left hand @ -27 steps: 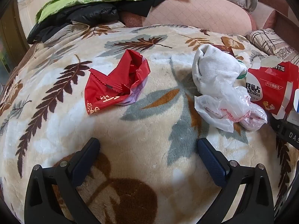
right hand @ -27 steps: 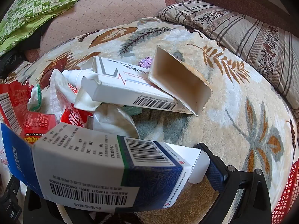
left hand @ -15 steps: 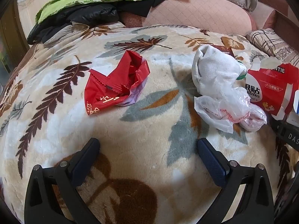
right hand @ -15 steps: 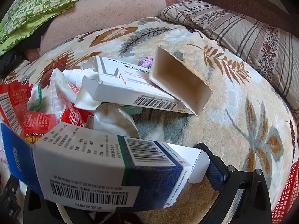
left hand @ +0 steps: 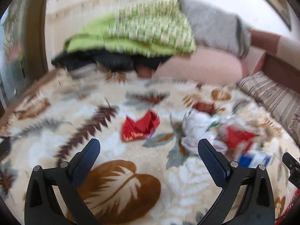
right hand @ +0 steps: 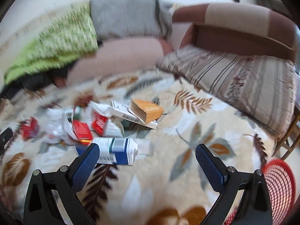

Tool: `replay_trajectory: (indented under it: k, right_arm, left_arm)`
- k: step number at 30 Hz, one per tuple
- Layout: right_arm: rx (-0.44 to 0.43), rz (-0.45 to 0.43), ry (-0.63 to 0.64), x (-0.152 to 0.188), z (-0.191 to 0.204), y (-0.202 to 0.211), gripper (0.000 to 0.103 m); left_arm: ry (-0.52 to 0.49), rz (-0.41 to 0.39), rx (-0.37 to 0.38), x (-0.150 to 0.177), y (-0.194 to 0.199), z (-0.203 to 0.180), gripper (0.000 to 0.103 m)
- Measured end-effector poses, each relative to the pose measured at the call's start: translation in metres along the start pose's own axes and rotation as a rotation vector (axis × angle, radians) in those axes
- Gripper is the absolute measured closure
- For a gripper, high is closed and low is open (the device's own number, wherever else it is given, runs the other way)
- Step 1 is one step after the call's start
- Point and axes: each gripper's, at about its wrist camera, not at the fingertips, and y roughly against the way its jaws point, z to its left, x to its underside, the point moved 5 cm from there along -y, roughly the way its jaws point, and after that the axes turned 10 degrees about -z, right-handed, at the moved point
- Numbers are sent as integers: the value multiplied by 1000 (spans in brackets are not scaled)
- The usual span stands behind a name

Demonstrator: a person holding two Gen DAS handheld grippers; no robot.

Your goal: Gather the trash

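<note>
Left wrist view, near to far. The left tongs (left hand: pixel 149 149) fill the bottom of the frame, spread wide with nothing between the blue pads, above a leaf-patterned blanket (left hand: pixel 116 180) on the bed. Just past the tips, at centre frame, lies a crumpled red wrapper (left hand: pixel 140 127) with gold printing too blurred to read. To its right sits a white plastic bag (left hand: pixel 196 125), then a red-and-white packet (left hand: pixel 238 136), and at lower right a blue-and-white carton (left hand: pixel 253 159). A black part of the other tool shows at the right edge. At the top of the frame are a green quilt (left hand: pixel 142 35), a grey cushion (left hand: pixel 213 30) and a pink bolster (left hand: pixel 198 69).

Right wrist view, near to far. The right tongs (right hand: pixel 147 154) are likewise spread and empty. The blue-and-white carton (right hand: pixel 114 151) lies on the blanket just behind the left pad, which covers its near corner; whether they touch cannot be told. It bears a barcode, and its text is unreadable through the motion blur. A red mesh basket (right hand: pixel 279 185) sits at lower right, well apart from the trash. Behind the carton, at centre left, lie red packets (right hand: pixel 82 131) and crumpled white bags (right hand: pixel 58 127). Farther on, an open brown box (right hand: pixel 148 110) rests on a white barcoded box (right hand: pixel 129 114). A striped pillow (right hand: pixel 234 75) occupies the upper right.
</note>
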Motion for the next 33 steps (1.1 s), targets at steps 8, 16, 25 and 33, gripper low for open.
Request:
replay_trajectory:
  k: [8,16,25,33]
  right_arm:
    - [-85,-148,-16,3,-3,85,0]
    - [-76,-85,5,17,-5,88,0]
    - [-79,-63,10,21,-6,86,0]
    - [-90,-60,47,21,2,85,0]
  left_arm:
    - [-47,-74,90,11,92,1,0]
    - [-141,-73,62,25,95,-22,0]
    - [-174,-78,69,30,90,-29,0]
    - [-149,-57,71,35,88,-25,0]
